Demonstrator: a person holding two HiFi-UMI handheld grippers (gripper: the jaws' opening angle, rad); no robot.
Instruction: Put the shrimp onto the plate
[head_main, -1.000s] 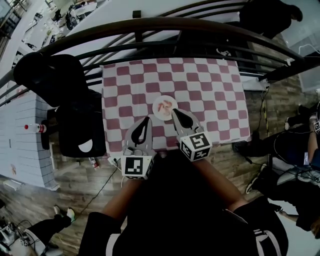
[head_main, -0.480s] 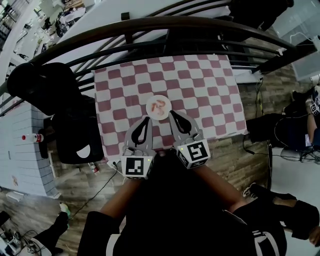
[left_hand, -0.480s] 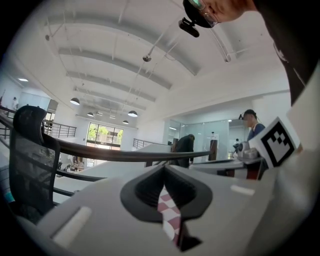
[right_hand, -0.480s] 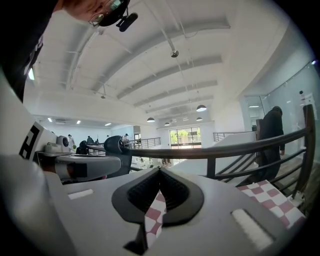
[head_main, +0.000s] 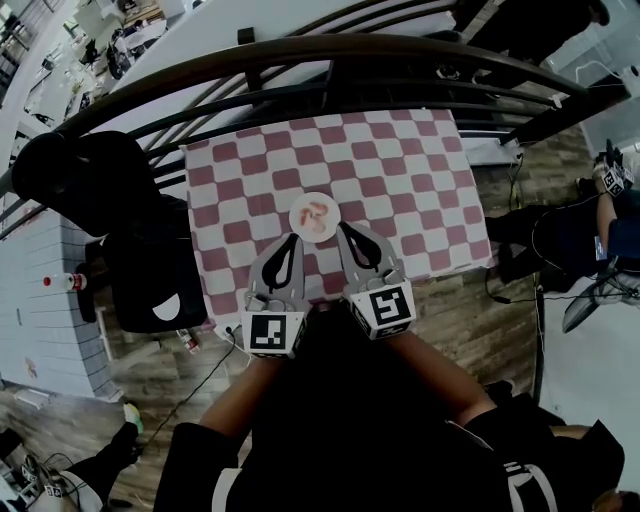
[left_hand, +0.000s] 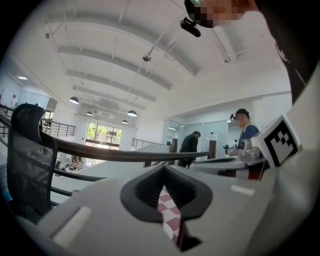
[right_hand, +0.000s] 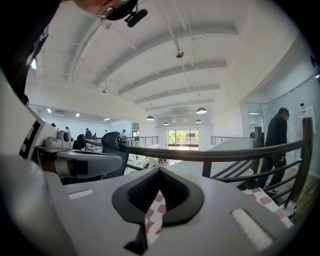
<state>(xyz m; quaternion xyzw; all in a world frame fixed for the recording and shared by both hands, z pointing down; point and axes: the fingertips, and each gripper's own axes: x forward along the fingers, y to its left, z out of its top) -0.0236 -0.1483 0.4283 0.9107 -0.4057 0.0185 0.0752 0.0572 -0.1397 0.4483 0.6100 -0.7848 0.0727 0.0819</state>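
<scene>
A table under a red-and-white checked cloth (head_main: 400, 170) fills the middle of the head view, with a dark curved railing (head_main: 300, 50) along its far side and a black chair (head_main: 90, 165) at its left edge. Near the cloth's front edge the two grippers lie side by side, each pointing away from the person.

The left gripper (head_main: 291, 237) has its jaws together. In its own view they meet at the tip (left_hand: 164, 167), and only a thin slit behind the tip shows a strip of the checked cloth (nothing is caught in it). The right gripper (head_main: 343, 226) is closed the same way, its jaws meeting at the tip (right_hand: 160, 170) with a sliver of cloth visible behind and nothing held.

A small round white plate (head_main: 301, 226) sits on the cloth just beyond the two tips, roughly between them. The right tip is just beside the plate's right rim, and the left tip is near its lower left rim.

The shrimp (head_main: 318, 214), an orange-pink curl, lies on the middle of the plate, ahead of both closed tips and clear of them, with neither gripper touching it
</scene>
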